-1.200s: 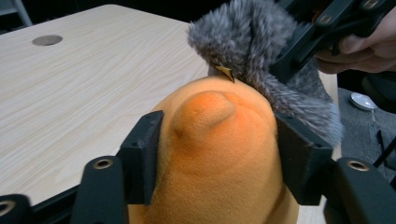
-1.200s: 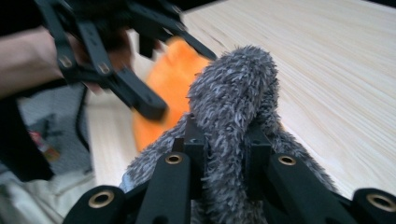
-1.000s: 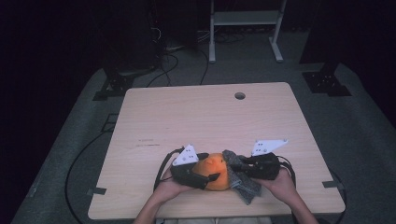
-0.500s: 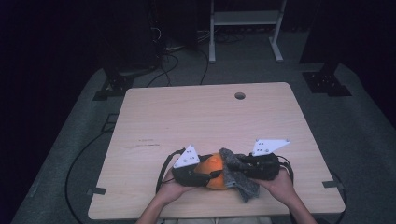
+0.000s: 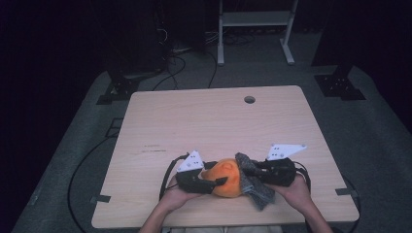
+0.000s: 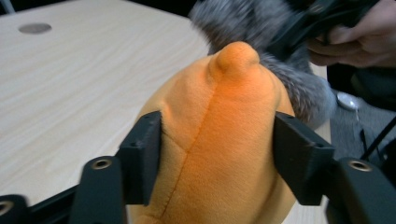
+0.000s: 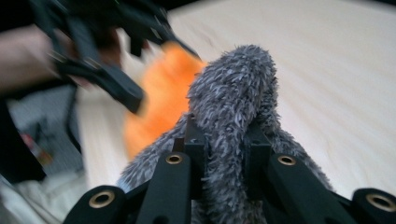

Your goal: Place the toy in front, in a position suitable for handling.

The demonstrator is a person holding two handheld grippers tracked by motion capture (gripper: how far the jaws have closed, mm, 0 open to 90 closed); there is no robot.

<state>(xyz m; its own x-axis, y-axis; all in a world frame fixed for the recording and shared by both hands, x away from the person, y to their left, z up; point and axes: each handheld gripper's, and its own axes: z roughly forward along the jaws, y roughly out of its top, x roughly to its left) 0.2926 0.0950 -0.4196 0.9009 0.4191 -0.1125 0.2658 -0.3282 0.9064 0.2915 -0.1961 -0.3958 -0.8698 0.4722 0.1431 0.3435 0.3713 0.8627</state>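
An orange plush toy [image 5: 228, 178] lies near the table's front edge, with a grey furry piece [image 5: 256, 188] against its right side. My left gripper [image 5: 218, 174] comes in from the left. Its jaws have just been closing, and both pads now press the orange plush [image 6: 217, 140] from either side. My right gripper [image 5: 246, 171] comes in from the right and is shut on a fold of the grey fur [image 7: 233, 93]. In the right gripper view the orange plush [image 7: 161, 100] and the other gripper are blurred behind the fur. A hand holds each gripper.
The light wooden table [image 5: 204, 121] has a round cable hole [image 5: 249, 99] near its far edge. Beyond the table stand a white frame [image 5: 252, 29], black stand feet [image 5: 340, 85] and cables on grey carpet.
The left gripper's jaws have closed onto the orange plush. The grey fur has been drawn up against the plush's right side. Both hands have stayed nearly in place.
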